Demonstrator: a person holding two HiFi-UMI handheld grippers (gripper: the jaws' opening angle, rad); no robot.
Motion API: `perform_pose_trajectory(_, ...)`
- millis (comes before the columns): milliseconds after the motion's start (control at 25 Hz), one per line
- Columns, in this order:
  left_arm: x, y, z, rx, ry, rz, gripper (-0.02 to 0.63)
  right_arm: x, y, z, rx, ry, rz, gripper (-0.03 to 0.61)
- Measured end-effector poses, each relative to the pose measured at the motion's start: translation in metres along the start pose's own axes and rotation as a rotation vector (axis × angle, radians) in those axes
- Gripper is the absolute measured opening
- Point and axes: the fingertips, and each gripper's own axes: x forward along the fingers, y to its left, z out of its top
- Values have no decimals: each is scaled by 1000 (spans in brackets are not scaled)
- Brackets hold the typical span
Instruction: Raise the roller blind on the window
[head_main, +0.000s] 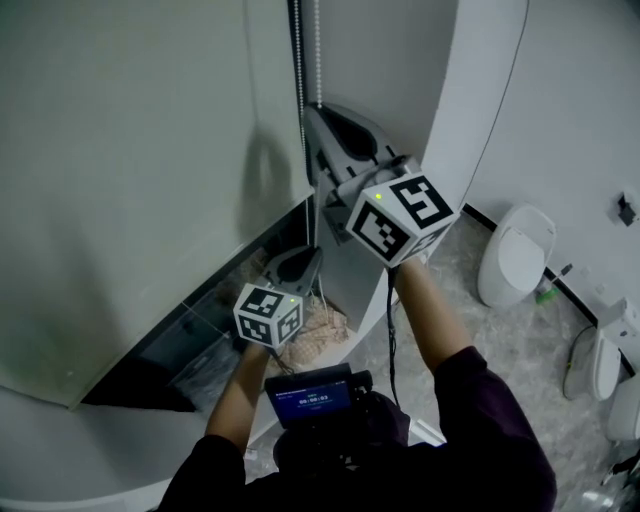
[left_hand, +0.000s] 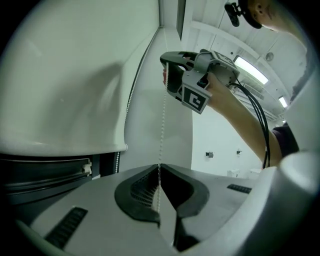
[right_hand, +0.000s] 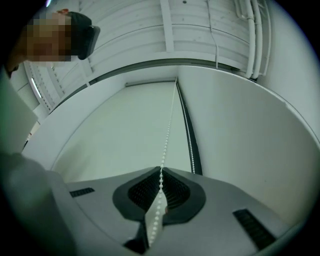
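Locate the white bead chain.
Head view: the white bead chain hangs just right of the pale roller blind, clamped by the right gripper above the left gripper.

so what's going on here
A person has both tongs on the blind's chain. The right tongs are shut on it higher up, and the left tongs are shut on the same strand lower down. The blind covers most of the window, with only a dark gap showing at the bottom.

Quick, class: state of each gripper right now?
Left gripper: shut on the bead chain.
Right gripper: shut on the bead chain, higher up.
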Motion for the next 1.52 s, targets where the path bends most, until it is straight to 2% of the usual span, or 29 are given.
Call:
perform_pose_trajectory(80,-5,7,-7,-28,-27,-2,11,-9,6,-9,-23,1,3,17)
perform_pose_trajectory(160,-13,14,3,-43,-74,3,12,-16,6,-17,-23,10,3,15)
perform_pose_trajectory(360,-21,17,64,-21,-181,3,12,-37,-3,-46,-18,73,-13,15)
perform_pose_trajectory(440,-24,17,76,-22,-225,-11,12,-53,-1,-76,-19,107,-20,15)
perform_pose_trajectory(640,-24,15,77,-21,-297,-68,12,-101,15,-180,13,248,-25,15)
perform_pose_trajectory(720,-20,8,86,-35,-313,-100,12,-116,18,-205,32,278,-30,15)
perform_pose_trajectory(840,-12,-5,109,-38,-320,-132,20,-134,24,-223,71,315,-24,15)
perform_pose_trajectory(960,-1,-22,131,23,-314,-156,60,-146,27,-233,80,336,-22,15)
perform_pose_trajectory(1040,5,-29,148,88,-319,-147,64,-152,29,-238,76,347,-16,15)
perform_pose_trajectory(1280,7,-34,194,287,-426,-30,63,-167,34,-237,98,334,-6,15)
perform_pose_trajectory(1360,5,-36,194,323,-458,-5,26,-169,35,-236,96,324,-5,17)
perform_pose_trajectory(1520,-3,-35,193,365,-508,63,18,-173,29,-230,96,311,-8,17)
